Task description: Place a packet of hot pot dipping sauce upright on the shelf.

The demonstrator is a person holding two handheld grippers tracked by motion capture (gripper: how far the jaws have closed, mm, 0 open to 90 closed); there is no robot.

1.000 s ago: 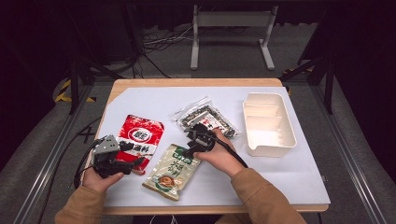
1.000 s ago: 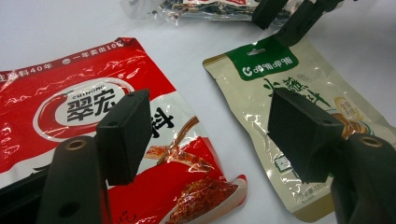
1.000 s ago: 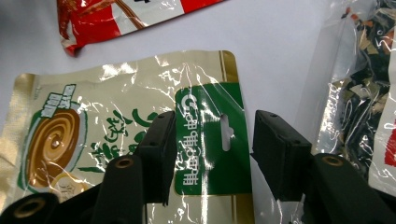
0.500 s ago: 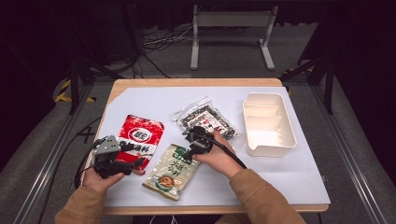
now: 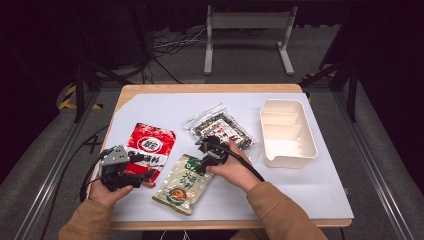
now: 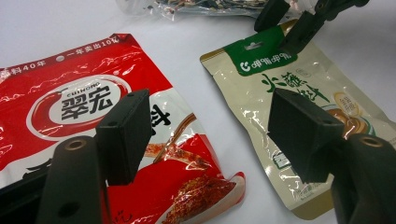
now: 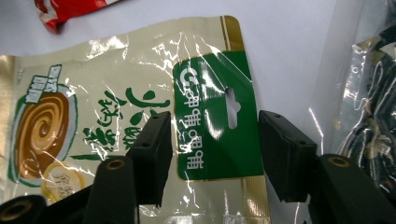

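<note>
Glossy crinkled plastic film is shining on the green-topped pouch (image 7: 140,116) and red pouch (image 6: 93,107) — the hand-held gripper (image 7: 210,154) pads (image 7: 152,149) are looking matt black.

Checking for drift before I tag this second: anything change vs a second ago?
Barely. The right gripper has just been closing its jaws a little; they straddle the green header of the beige pouch without pressing on it. The left gripper hovers open over the red pouch. Both hands, the clear seaweed bag and the white tray sit where they were.
</note>
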